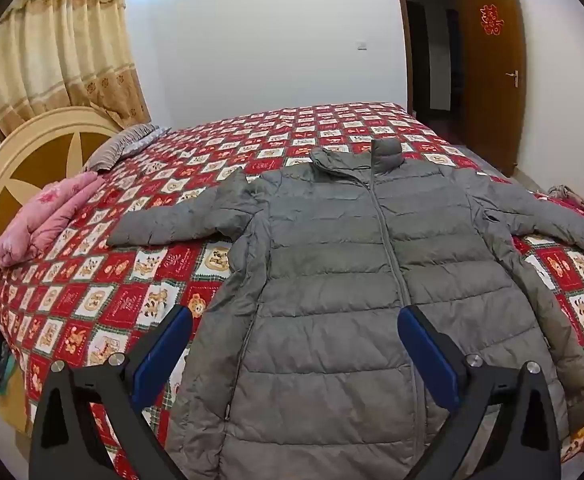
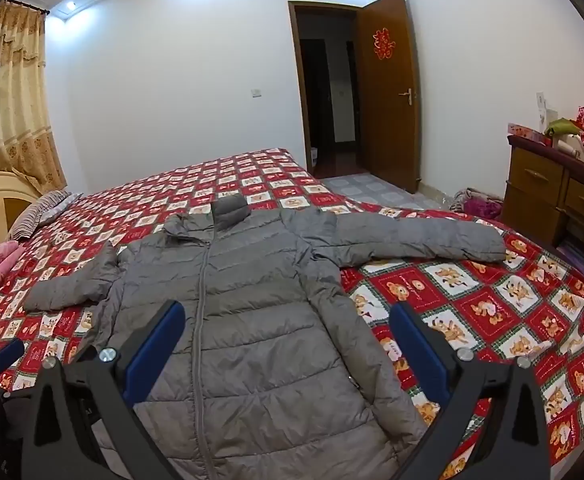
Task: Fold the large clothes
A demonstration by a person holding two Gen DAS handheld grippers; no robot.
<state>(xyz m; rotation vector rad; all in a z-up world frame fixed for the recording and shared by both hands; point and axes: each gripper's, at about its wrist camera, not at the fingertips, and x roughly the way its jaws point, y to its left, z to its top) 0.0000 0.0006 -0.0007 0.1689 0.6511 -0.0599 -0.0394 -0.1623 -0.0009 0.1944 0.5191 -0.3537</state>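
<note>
A grey puffer jacket (image 1: 332,272) lies flat and zipped, front up, on the bed, collar away from me and both sleeves spread out sideways. It also shows in the right wrist view (image 2: 252,320). My left gripper (image 1: 294,320) is open and empty, held above the jacket's lower left part. My right gripper (image 2: 288,316) is open and empty, held above the jacket's lower right side. The left gripper's blue fingertip (image 2: 6,354) shows at the left edge of the right wrist view.
The bed has a red patterned quilt (image 1: 132,288) and a round headboard (image 1: 32,152) on the left. Folded pink bedding (image 1: 48,216) and a grey pillow (image 1: 124,144) lie near the headboard. A wooden dresser (image 2: 552,192) stands right of the bed, an open door (image 2: 388,92) beyond.
</note>
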